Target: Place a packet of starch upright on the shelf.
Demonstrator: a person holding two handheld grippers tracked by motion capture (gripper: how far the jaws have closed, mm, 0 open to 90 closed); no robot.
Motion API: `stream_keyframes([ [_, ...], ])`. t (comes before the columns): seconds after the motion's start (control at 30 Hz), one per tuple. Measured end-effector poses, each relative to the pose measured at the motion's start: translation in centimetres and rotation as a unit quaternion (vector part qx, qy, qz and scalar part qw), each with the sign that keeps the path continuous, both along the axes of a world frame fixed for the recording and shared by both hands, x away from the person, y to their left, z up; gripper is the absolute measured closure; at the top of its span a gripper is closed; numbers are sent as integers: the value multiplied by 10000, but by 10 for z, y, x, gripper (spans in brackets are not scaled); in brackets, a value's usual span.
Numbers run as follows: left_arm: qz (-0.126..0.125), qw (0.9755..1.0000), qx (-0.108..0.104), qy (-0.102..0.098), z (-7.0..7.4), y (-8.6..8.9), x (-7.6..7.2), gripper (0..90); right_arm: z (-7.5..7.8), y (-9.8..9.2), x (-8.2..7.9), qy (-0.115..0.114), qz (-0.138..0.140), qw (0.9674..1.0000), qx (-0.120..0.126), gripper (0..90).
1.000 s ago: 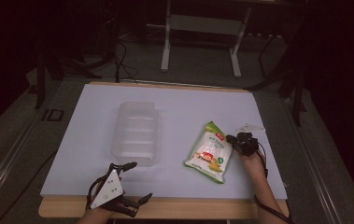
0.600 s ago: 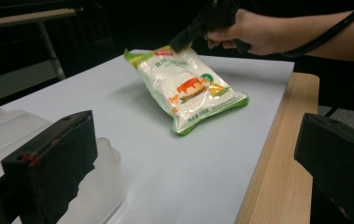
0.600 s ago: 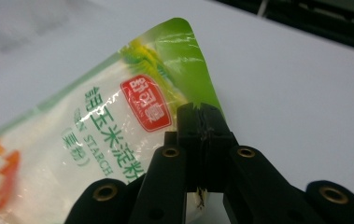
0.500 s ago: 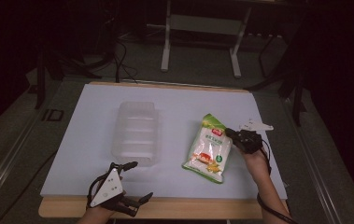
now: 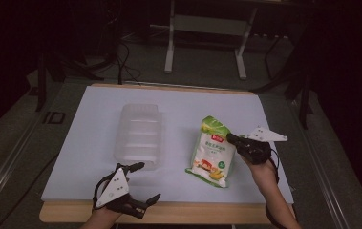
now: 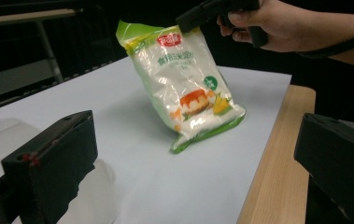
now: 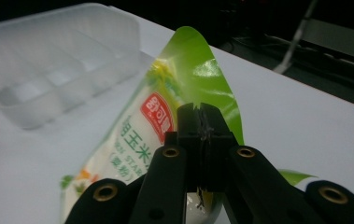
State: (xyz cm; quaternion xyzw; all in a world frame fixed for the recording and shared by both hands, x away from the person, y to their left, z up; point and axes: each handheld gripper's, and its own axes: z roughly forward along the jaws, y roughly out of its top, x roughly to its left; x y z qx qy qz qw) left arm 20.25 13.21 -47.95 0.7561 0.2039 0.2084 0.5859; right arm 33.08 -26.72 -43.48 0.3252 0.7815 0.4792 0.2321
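At the table's near left edge, the left gripper (image 5: 138, 186) rests low with its jaws spread wide and nothing between them. Just beyond it lies the clear plastic tray (image 5: 139, 136), empty and divided into compartments, its long axis running away from the person.

Right of the tray, well apart from it, the green-and-white pouch (image 5: 212, 151) stands tilted, its bottom edge on the white sheet (image 5: 92, 109) and its top lifted. Its long axis runs from near to far, leaning toward the tray. The right gripper (image 5: 232, 140) is clamped on the pouch's upper right edge, jaws pressed together on the film, so the right hand is clearly the nearer one. The tray lies to the left of the held pouch.

The pouch carries a red brand patch and green Chinese characters, too blurred to read reliably, plus a picture of a caramel pudding.
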Motion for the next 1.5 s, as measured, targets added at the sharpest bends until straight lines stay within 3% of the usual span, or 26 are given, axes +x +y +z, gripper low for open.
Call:
stream_keyframes([
  [0.1, -54, 10000, 34, -33, 3, -5, 2, 0, 3, 2, -10, -9, 96, 9998, 144, 889],
  [0.2, -166, 9998, -73, -33, 7, -10, 5, 0, 5, 3, -20, -71, 141, 9998, 130, 889],
  [0.3, -109, 9999, -76, 39, 13, -19, 11, 16, 7, 7, -30, -155, 210, 9996, 91, 889],
  [0.37, -66, 9999, -63, 133, 18, -27, 16, 34, 8, 8, -35, -142, 304, 9993, 192, 889],
  [0.47, -78, 9989, -159, 429, 26, -38, 25, 21, 9, 12, -42, -182, 409, 9988, 211, 888],
  [0.53, -221, 9978, -190, 591, 30, -46, 34, 18, 10, 15, -48, -254, 479, 9984, 149, 889],
  [0.67, -369, 9974, -67, 610, 37, -65, 50, 19, 10, 16, -58, -249, 608, 9976, 215, 888],
  [0.77, -504, 9961, -144, 706, 37, -75, 62, 19, 9, 15, -65, -300, 672, 9971, 193, 888],
  [0.93, -348, 9951, -184, 910, 29, -94, 82, 19, 6, 13, -72, -345, 706, 9967, 213, 888],
  [1.03, -204, 9941, -30, 1070, 21, -104, 90, 19, 5, 12, -75, -369, 786, 9960, 226, 888],
  [1.17, -154, 9938, 184, 1084, 10, -115, 100, 18, 5, 13, -77, -420, 823, 9956, 168, 888],
  [1.3, -261, 9936, 93, 1092, 3, -120, 110, 18, 5, 13, -78, -433, 846, 9953, 161, 888],
  [1.33, -431, 9934, -92, 1059, -2, -120, 116, 18, 5, 13, -78, -430, 865, 9952, 161, 888],
  [1.4, -541, 9935, -199, 979, -6, -119, 120, 19, 6, 13, -78, -445, 978, 9941, 138, 888],
  [1.5, -717, 9942, -146, 788, -13, -122, 124, 19, 6, 13, -78, -436, 1067, 9932, 138, 888],
])
